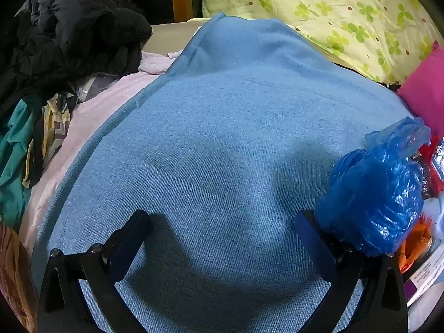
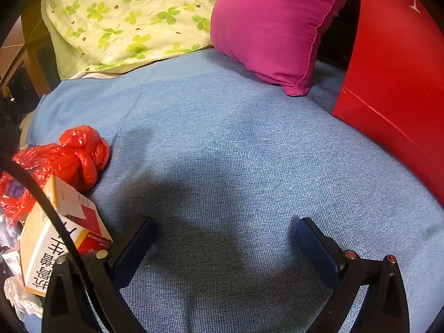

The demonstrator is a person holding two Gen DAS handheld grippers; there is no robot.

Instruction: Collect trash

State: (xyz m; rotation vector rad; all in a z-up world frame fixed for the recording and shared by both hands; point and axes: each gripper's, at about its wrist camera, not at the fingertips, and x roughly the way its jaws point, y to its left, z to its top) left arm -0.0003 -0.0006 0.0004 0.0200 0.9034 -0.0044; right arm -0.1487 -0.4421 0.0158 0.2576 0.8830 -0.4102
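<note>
Both grippers gape wide, empty, over blue cloth [image 1: 222, 138]: left gripper [image 1: 222, 222], right gripper [image 2: 226, 227]. Knotted blue bag [image 1: 374, 194] at right; red bag [image 2: 69, 155] at left.

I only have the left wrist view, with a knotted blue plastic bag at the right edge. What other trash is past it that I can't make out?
Observer: The right wrist view shows a knotted red plastic bag lying on the blue blanket.
Operator: Anything else with it?
Observer: A yellow and white medicine box with red print lies nearer the camera than the red bag, beside the right gripper.
Operator: Is that gripper holding anything?
Observer: No, its jaws stand wide open over bare blanket.
Operator: What is off to its right?
Observer: A red paper bag stands there, beside a magenta pillow.
</note>
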